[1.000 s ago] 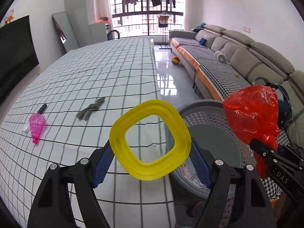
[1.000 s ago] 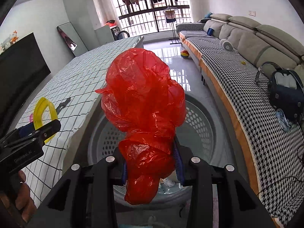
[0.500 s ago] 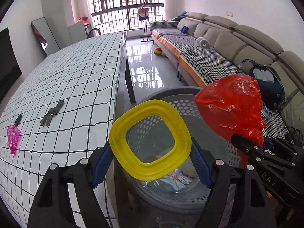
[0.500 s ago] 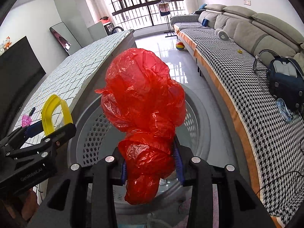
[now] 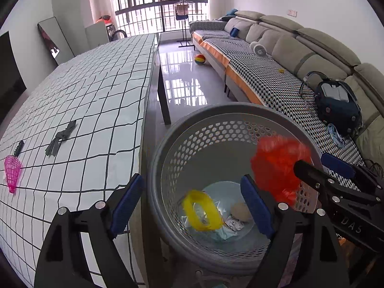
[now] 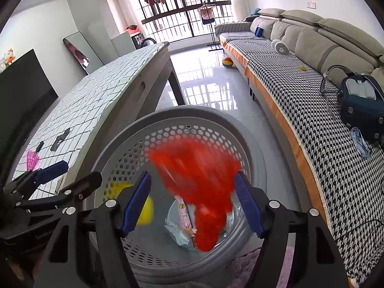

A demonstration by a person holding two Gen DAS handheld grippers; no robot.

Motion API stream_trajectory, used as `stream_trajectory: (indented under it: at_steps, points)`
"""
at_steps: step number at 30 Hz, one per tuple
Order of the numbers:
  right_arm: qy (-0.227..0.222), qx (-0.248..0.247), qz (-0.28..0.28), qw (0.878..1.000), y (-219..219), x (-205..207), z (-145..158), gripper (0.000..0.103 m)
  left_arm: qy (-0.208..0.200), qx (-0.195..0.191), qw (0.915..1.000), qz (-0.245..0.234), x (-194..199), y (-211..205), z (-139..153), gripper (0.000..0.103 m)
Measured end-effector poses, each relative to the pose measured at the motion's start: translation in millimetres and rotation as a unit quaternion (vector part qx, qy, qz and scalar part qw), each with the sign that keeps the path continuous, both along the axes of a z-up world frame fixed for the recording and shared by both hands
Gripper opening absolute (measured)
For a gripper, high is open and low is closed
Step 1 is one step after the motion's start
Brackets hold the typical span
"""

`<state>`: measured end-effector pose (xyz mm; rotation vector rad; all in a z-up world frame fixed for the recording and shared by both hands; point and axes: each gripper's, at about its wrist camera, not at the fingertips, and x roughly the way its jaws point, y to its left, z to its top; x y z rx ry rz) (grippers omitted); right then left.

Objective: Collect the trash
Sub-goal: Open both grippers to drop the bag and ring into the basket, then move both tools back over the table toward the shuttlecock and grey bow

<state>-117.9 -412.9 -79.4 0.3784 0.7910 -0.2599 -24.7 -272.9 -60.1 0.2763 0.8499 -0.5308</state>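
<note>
We are holding both grippers over the grey perforated basket (image 5: 230, 124), which is standing on the floor just beside the table (image 5: 84, 100), close enough that trash can be carried across and let go straight above it. Our left gripper (image 5: 192, 204) is spread wide with nothing between its blue pads; the yellow ring (image 5: 200, 210) is showing blurred below it, inside the basket near the bottom, among wrappers and a pale rounded lump. Our right gripper (image 6: 192, 201) is likewise wide apart and gripping nothing; the red plastic bag (image 6: 196, 182) is smeared with motion between and beneath its fingers, apparently dropping into the basket and touching neither pad as far as we can tell. Both tools are pointing downward into the opening, we judge, so that light, floaty items land inside and do not drift over the rim. Still lying on the checked tablecloth are a pink mesh cone (image 5: 12, 170), a small black piece (image 5: 18, 147) just beside it and a dark grey strip (image 5: 60, 138), which we are taking to be the remaining pickups.
</note>
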Motion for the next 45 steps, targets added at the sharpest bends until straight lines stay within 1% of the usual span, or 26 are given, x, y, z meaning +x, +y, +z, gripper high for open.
stream_trajectory:
  at_steps: [8,16,27,32,36,41,45]
  points:
    - [0.002,0.003,0.0,1.0,0.7,-1.1,-0.4,0.069,0.003,-0.003,1.0,0.009,0.0,7.1,1.0,0.082]
    - [0.001,0.001,0.001,1.0,6.4,-2.5,1.5,0.069,0.003,-0.008,0.9997,0.021,0.8,15.8,3.8,0.085]
    - [-0.005,-0.011,0.008,1.0,18.2,-9.4,10.9,0.069,-0.017,-0.025,0.9988,0.04,-5.7,33.7,21.1,0.092]
    - [-0.013,-0.021,0.016,1.0,28.3,-11.9,18.7,0.069,-0.026,-0.036,0.9976,0.054,-7.8,51.0,30.1,0.095]
    - [-0.024,-0.018,0.025,0.999,38.1,-12.2,24.9,0.069,-0.033,-0.042,0.9961,0.071,-9.2,66.6,36.9,0.095]
    - [-0.028,-0.013,0.04,0.999,52.4,-5.6,30.6,0.069,-0.039,-0.049,0.9931,0.099,-8.7,95.0,41.3,0.096]
    - [-0.029,-0.018,0.059,0.998,70.0,5.4,35.6,0.069,-0.039,-0.054,0.9897,0.126,-6.5,122.4,42.4,0.096]
